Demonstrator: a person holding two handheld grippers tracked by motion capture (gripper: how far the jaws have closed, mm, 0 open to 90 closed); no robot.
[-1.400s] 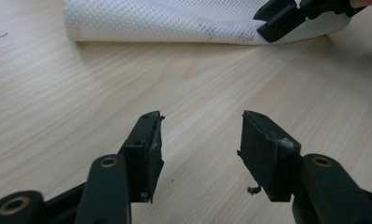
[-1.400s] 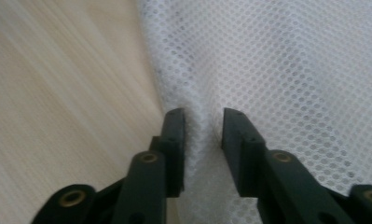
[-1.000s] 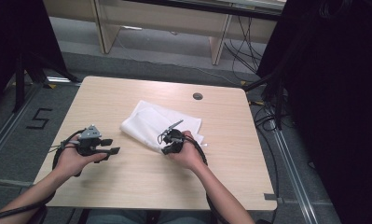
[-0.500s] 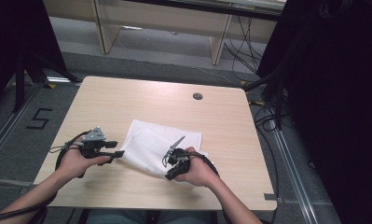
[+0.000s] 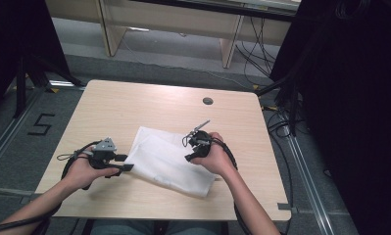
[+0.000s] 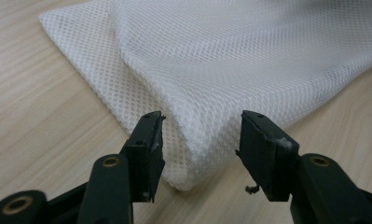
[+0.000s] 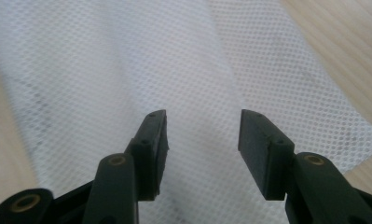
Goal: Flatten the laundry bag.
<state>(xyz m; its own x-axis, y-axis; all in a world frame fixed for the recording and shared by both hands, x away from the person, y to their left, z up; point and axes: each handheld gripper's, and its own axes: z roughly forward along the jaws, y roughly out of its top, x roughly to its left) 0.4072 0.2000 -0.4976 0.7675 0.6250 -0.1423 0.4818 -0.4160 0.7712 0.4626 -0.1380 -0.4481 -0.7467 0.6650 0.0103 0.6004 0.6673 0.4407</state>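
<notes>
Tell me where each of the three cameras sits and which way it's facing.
High view: above the table, looking down; forearms and both grippers show.
Left gripper view: on the left gripper, facing the white mesh cloth, its corner between the open jaws.
Right gripper view: on the right gripper, over the cloth.
All share the cloth.

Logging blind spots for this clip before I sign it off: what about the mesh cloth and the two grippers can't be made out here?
- High view: jaws of the right gripper sit under the hand, so their opening is unreadable there.
- Left gripper view: far end of the white mesh cloth is cut off by the frame's edge.
- Right gripper view: the cloth is blurred; its layers are uncertain.
- High view: the left gripper is too small to judge contact.
</notes>
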